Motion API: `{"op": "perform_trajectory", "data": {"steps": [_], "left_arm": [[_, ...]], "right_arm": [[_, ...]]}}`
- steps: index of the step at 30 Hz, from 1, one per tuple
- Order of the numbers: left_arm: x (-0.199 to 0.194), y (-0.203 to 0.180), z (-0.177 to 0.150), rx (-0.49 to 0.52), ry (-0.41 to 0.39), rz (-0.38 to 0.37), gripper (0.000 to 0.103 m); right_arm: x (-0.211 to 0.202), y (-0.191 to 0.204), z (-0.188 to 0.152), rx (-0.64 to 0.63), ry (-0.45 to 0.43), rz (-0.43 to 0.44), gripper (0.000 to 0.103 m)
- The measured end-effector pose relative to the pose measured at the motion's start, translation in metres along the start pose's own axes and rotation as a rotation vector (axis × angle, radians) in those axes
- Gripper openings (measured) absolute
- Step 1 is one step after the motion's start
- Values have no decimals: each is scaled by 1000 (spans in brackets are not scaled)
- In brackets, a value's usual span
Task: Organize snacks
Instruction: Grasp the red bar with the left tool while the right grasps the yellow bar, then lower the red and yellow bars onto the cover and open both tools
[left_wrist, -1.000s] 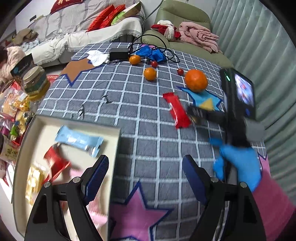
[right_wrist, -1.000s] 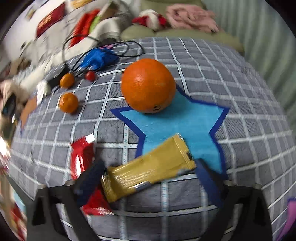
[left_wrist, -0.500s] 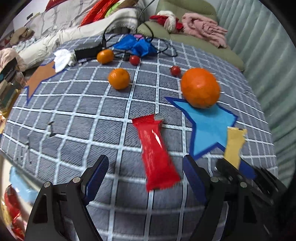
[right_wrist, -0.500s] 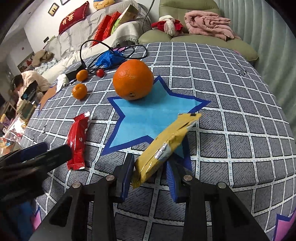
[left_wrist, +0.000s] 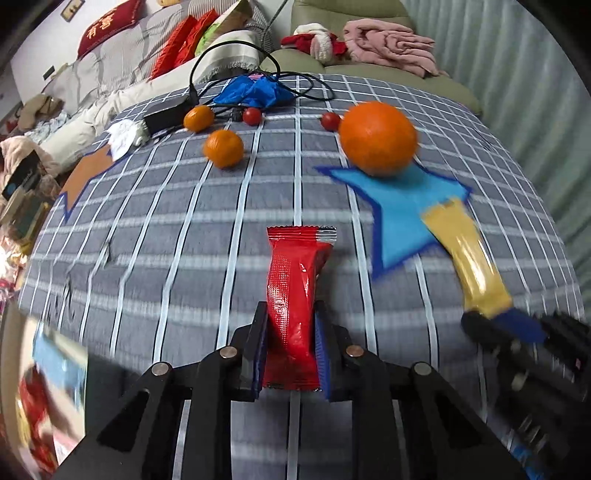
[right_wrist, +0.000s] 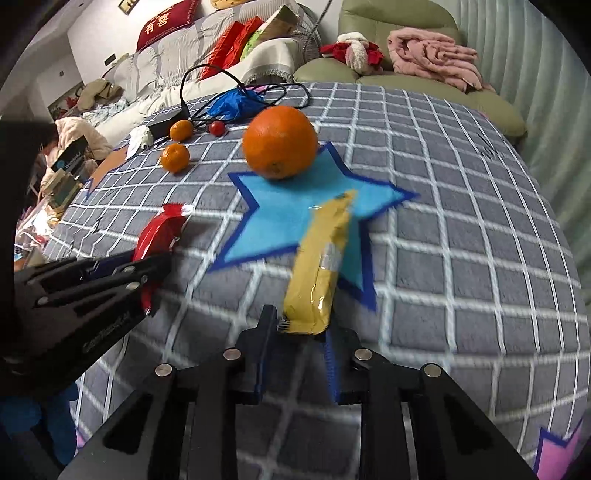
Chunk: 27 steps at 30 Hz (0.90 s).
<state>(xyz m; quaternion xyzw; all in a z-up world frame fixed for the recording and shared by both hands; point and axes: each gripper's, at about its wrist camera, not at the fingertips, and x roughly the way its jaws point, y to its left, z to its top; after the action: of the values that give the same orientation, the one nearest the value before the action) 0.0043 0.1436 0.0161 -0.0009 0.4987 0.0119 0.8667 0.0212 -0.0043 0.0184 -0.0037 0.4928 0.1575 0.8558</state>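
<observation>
Gripping now: both grippers carry one snack bar each above the grey checked cloth.
Left gripper: its jaws have just been closing and are clamped on the near end of the red snack bar, which sticks forward over the middle of the cloth.
Right gripper: pinched together on the near end of the yellow snack bar, whose far end reaches over the blue star patch.
Fruit: a large orange sits on the star's far point; two small oranges and two red cherry tomatoes lie toward the cloth's far edge.
Tray: a tray with wrapped snacks, blurred, at the cloth's near left corner.
</observation>
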Motion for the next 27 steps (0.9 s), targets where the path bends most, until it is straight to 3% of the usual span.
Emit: {"op": "perform_trajectory", "data": {"steps": [8,9,10,11,12,13,14,18,27], "left_arm": [[-52,2,-89,27,-40,0,28],[-57,3,-97,27,-47,4,39],[-59,7,-104,24,-56,16,67],[-59,10,-105,17,-54,24,82],[-57,14,-106,-1,-50,30,93],[-54,21,-107,-32,-47,12,93],[-52,26,-106,-51,-56,-5,95],[-48,25,-104,-29,-72,-7,103],[-46,22,-102,-11,-79,-23,103]], "right_arm": [[-43,-1,-63,-17,23,27,26],[-46,1,-71,-25,37,36,26],[-50,3,-77,-38,42,44,27],[-52,5,-80,-48,50,41,28],[-54,7,-82,-59,55,37,45],[-54,8,-83,-61,64,31,65],[-51,8,-84,-51,78,3,103],[-38,2,-70,-11,80,-20,103],[22,1,19,-4,75,-87,102]]}}
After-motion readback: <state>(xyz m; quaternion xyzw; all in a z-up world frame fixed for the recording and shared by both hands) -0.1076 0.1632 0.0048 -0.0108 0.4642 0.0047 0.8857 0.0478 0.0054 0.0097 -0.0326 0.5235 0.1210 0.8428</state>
